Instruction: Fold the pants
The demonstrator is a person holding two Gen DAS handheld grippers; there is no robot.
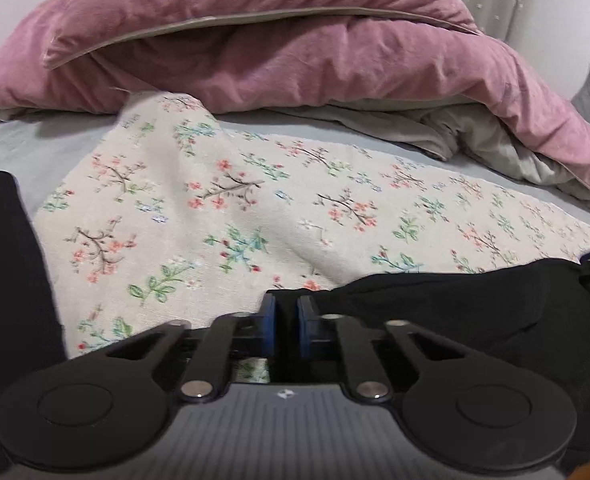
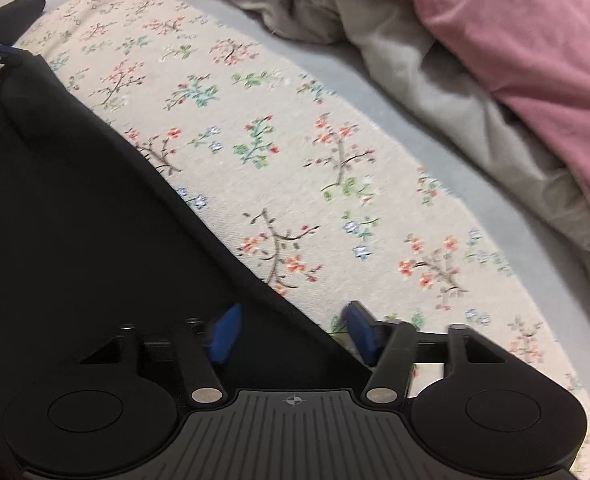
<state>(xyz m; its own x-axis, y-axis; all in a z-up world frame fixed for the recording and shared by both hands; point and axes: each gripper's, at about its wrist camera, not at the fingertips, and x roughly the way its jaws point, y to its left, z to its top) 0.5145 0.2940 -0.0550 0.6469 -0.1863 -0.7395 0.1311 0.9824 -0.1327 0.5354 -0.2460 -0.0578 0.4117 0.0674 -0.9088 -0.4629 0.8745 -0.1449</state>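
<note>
The black pants (image 2: 75, 200) are lying on the floral cloth (image 2: 295, 152). Their edge runs between the spread fingers of the right gripper (image 2: 291, 334), which isn't pinching anything. The left gripper (image 1: 286, 316) looks clenched on the pants' edge, though it's blurry. The pink duvet (image 1: 295, 48) is piled at the far side.

no readable text, only a small emblem on each tool's ribbed housing, illegible

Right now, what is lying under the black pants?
The black pants lie on a floral cloth, which is spread over a grey sheet. What sits beneath the pants' middle is covered, so I cannot tell.
</note>
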